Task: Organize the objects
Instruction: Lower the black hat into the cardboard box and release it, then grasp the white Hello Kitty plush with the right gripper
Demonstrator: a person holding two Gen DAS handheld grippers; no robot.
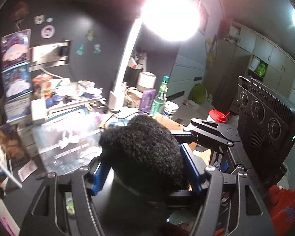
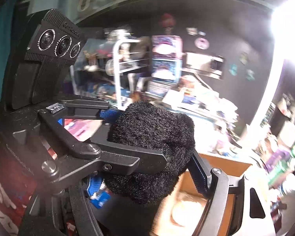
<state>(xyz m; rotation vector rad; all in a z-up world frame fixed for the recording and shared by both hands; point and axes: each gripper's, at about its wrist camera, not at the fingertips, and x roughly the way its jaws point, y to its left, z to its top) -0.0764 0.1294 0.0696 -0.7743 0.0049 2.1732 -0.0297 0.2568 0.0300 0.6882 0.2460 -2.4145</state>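
A black fuzzy plush item (image 1: 143,151) is held up in the air between both grippers. My left gripper (image 1: 145,169) is shut on it, its blue-padded fingers (image 1: 190,169) pressing either side. In the right wrist view my right gripper (image 2: 147,179) is also shut on the plush item (image 2: 151,149), with one blue-padded finger (image 2: 199,175) against its right side. The other gripper's black arm and camera block show in each view, at the right in the left wrist view (image 1: 265,122) and at the upper left in the right wrist view (image 2: 55,45).
A cluttered desk holds a white lamp post (image 1: 125,63), a green bottle (image 1: 160,96), a can (image 1: 170,109), a red-lidded cup (image 1: 217,116), stacked boxes (image 1: 17,72) and a clear plastic bag (image 1: 68,143). An open cardboard box (image 2: 210,169) lies below the grippers.
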